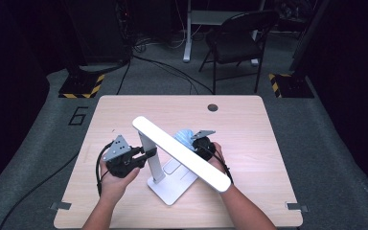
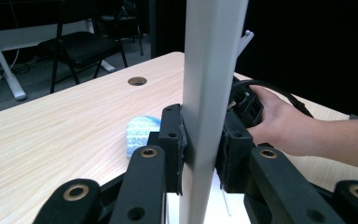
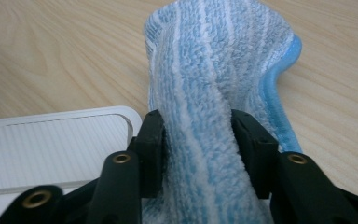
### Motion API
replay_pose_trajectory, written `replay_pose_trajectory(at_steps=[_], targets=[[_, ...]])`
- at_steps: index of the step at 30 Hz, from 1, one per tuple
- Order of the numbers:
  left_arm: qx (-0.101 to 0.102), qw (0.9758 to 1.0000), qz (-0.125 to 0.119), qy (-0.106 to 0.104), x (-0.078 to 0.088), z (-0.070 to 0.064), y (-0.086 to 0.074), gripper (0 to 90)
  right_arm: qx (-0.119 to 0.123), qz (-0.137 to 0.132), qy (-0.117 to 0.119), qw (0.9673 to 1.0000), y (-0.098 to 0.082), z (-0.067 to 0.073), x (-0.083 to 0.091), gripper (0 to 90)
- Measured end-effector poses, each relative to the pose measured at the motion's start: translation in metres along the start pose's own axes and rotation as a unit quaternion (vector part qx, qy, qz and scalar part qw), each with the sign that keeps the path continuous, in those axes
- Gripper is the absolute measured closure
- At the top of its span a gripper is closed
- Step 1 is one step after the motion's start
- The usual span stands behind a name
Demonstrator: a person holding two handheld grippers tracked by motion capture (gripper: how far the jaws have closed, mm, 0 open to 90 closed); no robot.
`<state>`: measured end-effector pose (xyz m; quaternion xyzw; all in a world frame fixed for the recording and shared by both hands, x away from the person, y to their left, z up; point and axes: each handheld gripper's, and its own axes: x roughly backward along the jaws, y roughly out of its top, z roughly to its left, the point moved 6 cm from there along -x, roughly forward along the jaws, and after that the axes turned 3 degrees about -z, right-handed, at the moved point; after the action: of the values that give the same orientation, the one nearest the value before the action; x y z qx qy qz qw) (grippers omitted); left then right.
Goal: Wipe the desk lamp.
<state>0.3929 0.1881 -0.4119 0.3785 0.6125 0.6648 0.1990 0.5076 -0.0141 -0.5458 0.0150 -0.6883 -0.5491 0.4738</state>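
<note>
The left gripper pinches the upright white post of a desk lamp, its two black jaws pressed flat against the post's sides. The right gripper has a blue-and-white striped terry cloth between its jaws, the pads touching the bunched fabric on both sides; the cloth rests on the table just beyond the lamp's flat white base. In the high view the lamp stands near the middle of the table, its long light bar slanting from upper left to lower right over the right hand. The table is pale wood-grain with a round cable hole near its far edge. Around it lies grey carpet, with a black folding chair, cables and yellow-black striped stand feet in a dark room.
</note>
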Motion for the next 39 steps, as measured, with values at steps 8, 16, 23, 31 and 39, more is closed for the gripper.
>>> replay_pose_trajectory(at_steps=[8,16,23,31,39], targets=[[-0.006,1.0000,0.001,0.005,-0.001,-0.001,-0.001,75.5,0.007,0.002,0.021,0.9998,-0.001,0.003,-0.002,67.0],[-0.011,0.9997,0.003,0.023,-0.002,-0.001,-0.001,76.2,0.012,0.014,0.039,0.9991,-0.005,0.006,0.004,68.3],[-0.015,0.9992,0.006,0.037,-0.002,-0.002,0.000,75.9,0.020,0.008,0.049,0.9986,-0.013,0.004,0.012,68.3],[-0.012,0.9991,0.006,0.039,-0.002,-0.001,-0.001,75.7,0.030,0.011,0.050,0.9982,-0.022,0.005,0.023,68.3],[-0.011,0.9991,0.006,0.040,-0.002,-0.001,-0.001,75.7,0.025,0.015,0.056,0.9980,-0.034,0.006,0.038,68.3]])
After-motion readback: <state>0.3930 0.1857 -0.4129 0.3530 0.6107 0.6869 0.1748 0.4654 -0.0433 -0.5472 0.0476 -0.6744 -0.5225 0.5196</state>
